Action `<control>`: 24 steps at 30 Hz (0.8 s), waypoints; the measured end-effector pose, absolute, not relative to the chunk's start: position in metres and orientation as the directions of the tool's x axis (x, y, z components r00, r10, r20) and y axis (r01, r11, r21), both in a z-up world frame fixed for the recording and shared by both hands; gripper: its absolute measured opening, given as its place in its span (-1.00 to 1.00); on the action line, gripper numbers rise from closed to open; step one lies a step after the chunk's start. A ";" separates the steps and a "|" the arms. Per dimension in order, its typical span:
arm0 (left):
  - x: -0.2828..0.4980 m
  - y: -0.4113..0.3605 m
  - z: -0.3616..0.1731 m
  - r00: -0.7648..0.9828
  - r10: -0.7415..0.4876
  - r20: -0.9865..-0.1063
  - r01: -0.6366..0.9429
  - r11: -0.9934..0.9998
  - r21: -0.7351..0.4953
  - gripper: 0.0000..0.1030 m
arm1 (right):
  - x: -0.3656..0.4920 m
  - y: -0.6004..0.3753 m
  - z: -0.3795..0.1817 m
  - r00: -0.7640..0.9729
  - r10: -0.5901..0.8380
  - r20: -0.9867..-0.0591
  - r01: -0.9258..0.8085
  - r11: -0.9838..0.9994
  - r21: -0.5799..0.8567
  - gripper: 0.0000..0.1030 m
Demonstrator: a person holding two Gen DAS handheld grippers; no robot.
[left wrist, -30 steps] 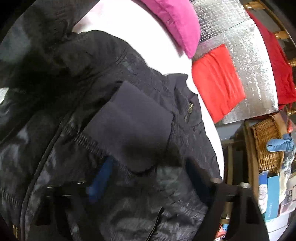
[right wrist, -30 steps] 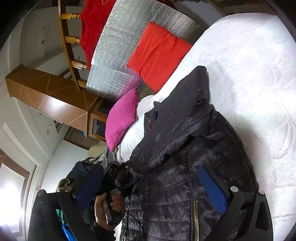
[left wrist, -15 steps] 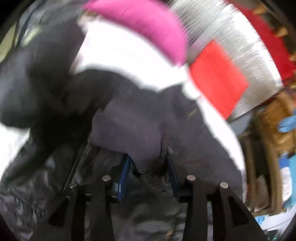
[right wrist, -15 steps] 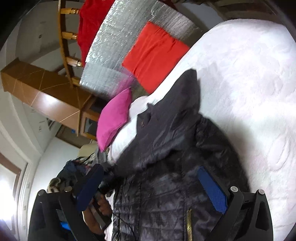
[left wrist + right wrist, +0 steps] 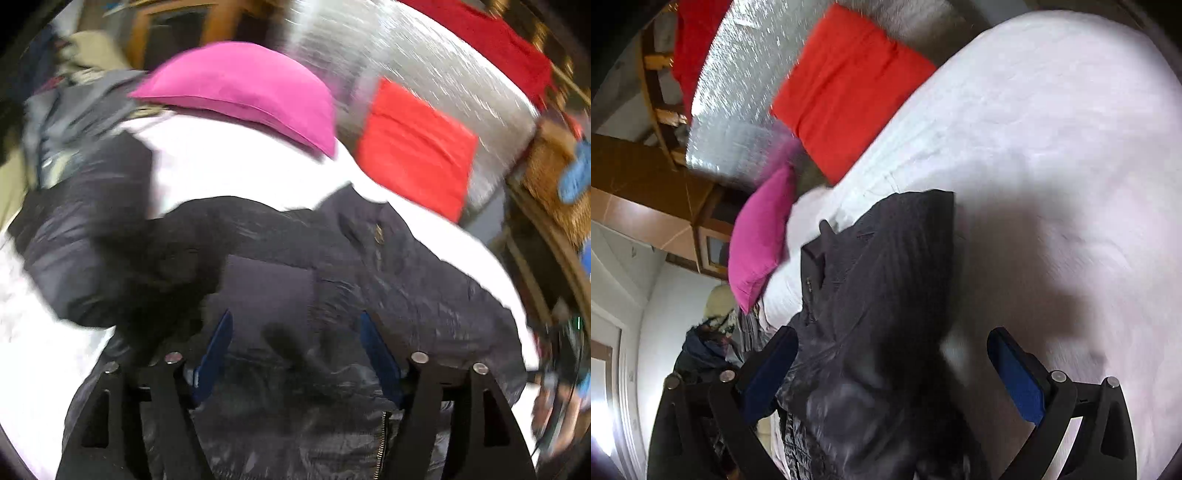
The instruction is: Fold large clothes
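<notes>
A black quilted puffer jacket (image 5: 388, 280) lies on the white bed (image 5: 229, 166). Its ribbed dark cuff (image 5: 269, 288) lies folded onto the body, just ahead of my left gripper (image 5: 295, 332). The left gripper is open, its blue pads apart on either side of the cuff and not pinching it. In the right wrist view the jacket (image 5: 871, 295) stretches away over the white bed (image 5: 1052, 166). My right gripper (image 5: 890, 354) is open and hovers over the jacket's near part, holding nothing. The view is blurred by motion.
A pink pillow (image 5: 251, 88) and a red pillow (image 5: 417, 147) lie at the head of the bed against a silver foil sheet (image 5: 424, 66). A wicker basket (image 5: 550, 177) stands at the right. Other clothes (image 5: 74, 110) are heaped at the left.
The left gripper, shut on the cuff half a second ago, has opened and let it go onto the jacket body. The right gripper has stayed open and shifted over the jacket.
</notes>
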State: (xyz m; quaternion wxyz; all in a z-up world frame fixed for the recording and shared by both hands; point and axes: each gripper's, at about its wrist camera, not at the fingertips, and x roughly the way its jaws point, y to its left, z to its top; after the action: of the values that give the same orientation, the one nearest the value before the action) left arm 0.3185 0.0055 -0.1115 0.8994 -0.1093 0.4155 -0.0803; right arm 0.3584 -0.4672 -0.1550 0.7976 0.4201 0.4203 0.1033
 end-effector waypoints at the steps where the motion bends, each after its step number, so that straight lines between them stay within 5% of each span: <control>1: 0.325 -0.003 -0.116 0.618 -0.243 -0.748 0.084 0.966 -0.244 0.47 | 0.366 -0.460 -0.152 0.597 0.513 -0.617 0.166 0.673 0.721 0.11; 2: 0.329 -0.010 -0.120 0.609 -0.243 -0.755 0.105 0.968 -0.227 0.47 | 0.372 -0.454 -0.145 0.576 0.468 -0.670 0.166 0.736 0.657 -0.80; 9: 0.341 -0.036 -0.142 0.589 -0.259 -0.766 0.204 0.964 -0.169 0.53 | 0.387 -0.451 -0.138 0.549 0.270 -0.791 0.146 0.901 0.409 -0.78; 11: 0.348 -0.039 -0.161 0.536 -0.225 -0.814 0.199 0.970 -0.137 0.57 | 0.381 -0.455 -0.150 0.564 0.292 -0.772 0.167 0.876 0.453 -0.63; 13: 0.351 -0.037 -0.170 0.514 -0.219 -0.829 0.209 0.970 -0.127 0.57 | 0.368 -0.466 -0.155 0.588 0.303 -0.750 0.223 0.831 0.510 -0.13; 14: 0.350 -0.036 -0.168 0.522 -0.222 -0.824 0.215 0.969 -0.125 0.57 | 0.363 -0.471 -0.154 0.600 0.300 -0.742 0.245 0.814 0.527 0.71; 15: 0.347 -0.034 -0.165 0.521 -0.226 -0.823 0.218 0.968 -0.127 0.57 | 0.352 -0.476 -0.151 0.631 0.292 -0.718 0.259 0.793 0.551 0.98; 20: 0.336 -0.018 -0.143 0.572 -0.259 -0.778 0.198 0.964 -0.176 0.57 | 0.307 -0.466 -0.133 0.653 0.404 -0.641 0.176 0.742 0.647 0.98; 24: 0.340 -0.014 -0.145 0.572 -0.251 -0.781 0.180 0.967 -0.179 0.58 | 0.294 -0.439 -0.139 0.590 0.398 -0.702 0.145 0.804 0.577 0.95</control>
State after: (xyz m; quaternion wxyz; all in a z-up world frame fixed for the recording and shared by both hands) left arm 0.3404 -0.0136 -0.1451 0.8856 -0.0397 0.4465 -0.1216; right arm 0.2939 -0.4388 -0.1389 0.8382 0.3040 0.4464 0.0756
